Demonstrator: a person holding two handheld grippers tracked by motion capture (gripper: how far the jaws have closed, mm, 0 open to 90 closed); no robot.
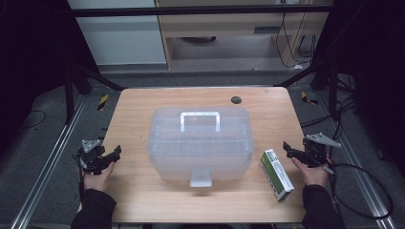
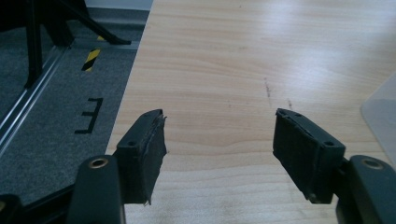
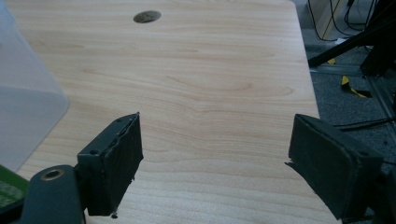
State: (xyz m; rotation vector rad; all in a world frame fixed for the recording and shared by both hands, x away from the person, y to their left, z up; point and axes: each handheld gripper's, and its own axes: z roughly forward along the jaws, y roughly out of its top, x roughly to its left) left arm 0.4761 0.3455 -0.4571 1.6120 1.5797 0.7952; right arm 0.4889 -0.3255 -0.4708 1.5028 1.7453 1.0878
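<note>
A translucent plastic storage box [image 1: 199, 141] with a white handle and a front latch stands shut in the middle of the wooden table [image 1: 138, 105]. A green and white carton [image 1: 276, 174] lies flat to the box's right, near the front edge. My left gripper [image 1: 116, 152] hovers at the table's left edge, open, with bare wood between its fingertips [image 2: 152, 140]. At the table's right edge my right gripper [image 1: 288, 148] is open too, just right of the carton, nothing between its pads [image 3: 119, 154]. The box's corner [image 3: 23, 98] and the carton's corner [image 3: 7, 189] show at that view's left.
A small dark round hole [image 1: 236, 99] sits near the table's far edge, also seen as a hole [image 3: 146, 17] in the right gripper view. Black frame legs and metal rails flank the table on grey floor. Cables trail at the right.
</note>
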